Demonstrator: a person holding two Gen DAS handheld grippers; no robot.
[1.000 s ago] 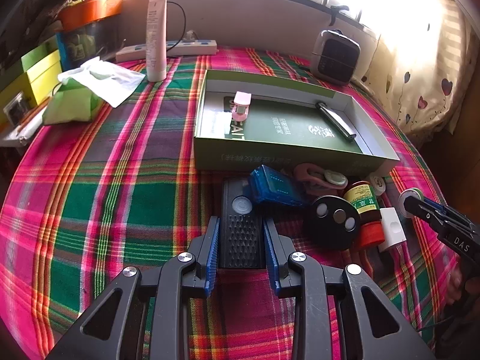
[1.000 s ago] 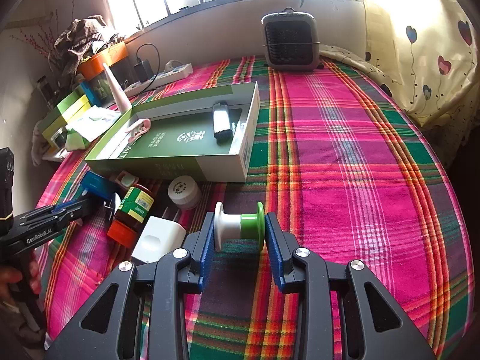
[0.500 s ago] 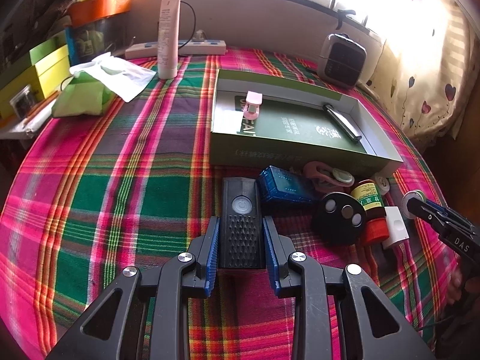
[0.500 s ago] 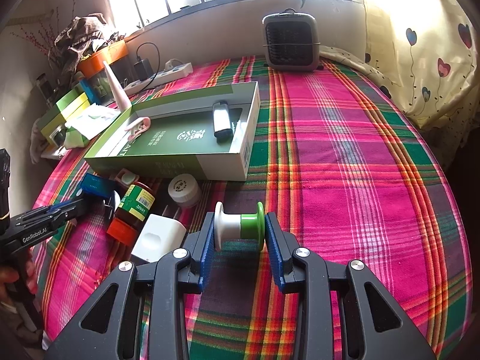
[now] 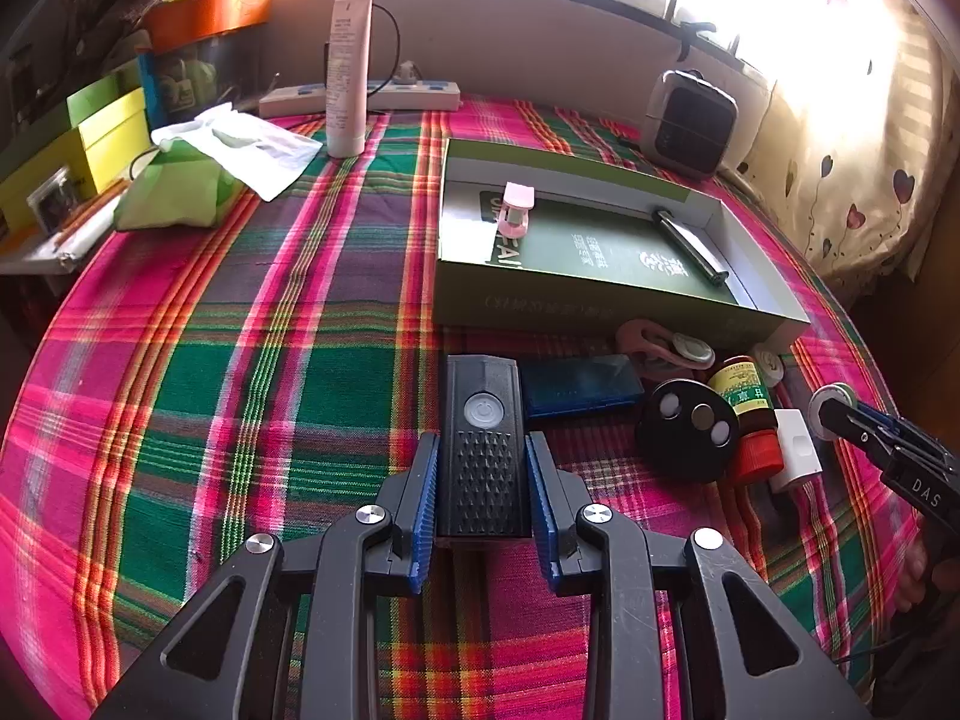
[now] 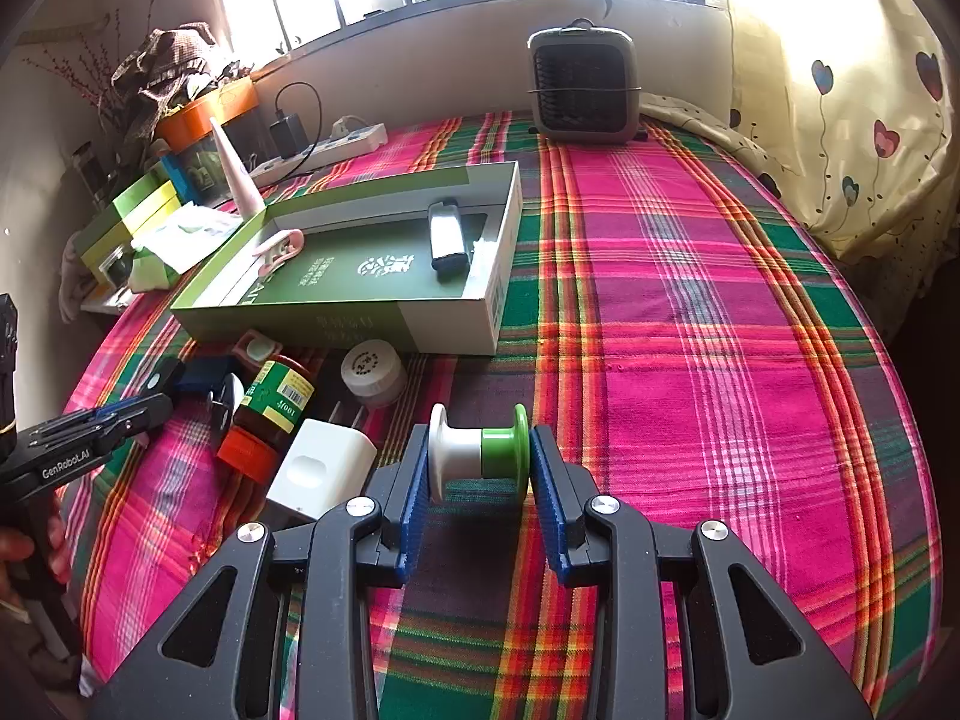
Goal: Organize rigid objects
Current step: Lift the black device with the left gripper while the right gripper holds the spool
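My left gripper point(image 5: 482, 441) is shut on a black device with a round power button point(image 5: 483, 420), held just left of the loose pile. In the right wrist view my right gripper point(image 6: 479, 438) is shut on a white and green spool point(image 6: 480, 450) over the cloth. Beyond both stands an open green box point(image 5: 600, 303) point(image 6: 360, 324). It holds a pink clip point(image 5: 516, 207) and a dark lighter-like bar point(image 6: 447, 237). The pile in front of the box has a blue case point(image 5: 579, 387), a black round remote point(image 5: 687, 429), a brown bottle with a red cap point(image 6: 270, 414), a white charger point(image 6: 321, 471) and a white jar point(image 6: 372, 372).
A plaid cloth covers the round table point(image 6: 690, 300). A small grey heater point(image 6: 582, 87) stands at the back, with a power strip point(image 5: 390, 96) and an upright tube point(image 5: 348, 72) nearby. A green tissue pack point(image 5: 174, 192) and stacked boxes point(image 5: 108, 126) lie far left. A curtain point(image 6: 870, 90) hangs on the right.
The left gripper has drawn the black device a little away from the blue case, and its view now takes in more of the table's far side. The right gripper and spool have stayed put.
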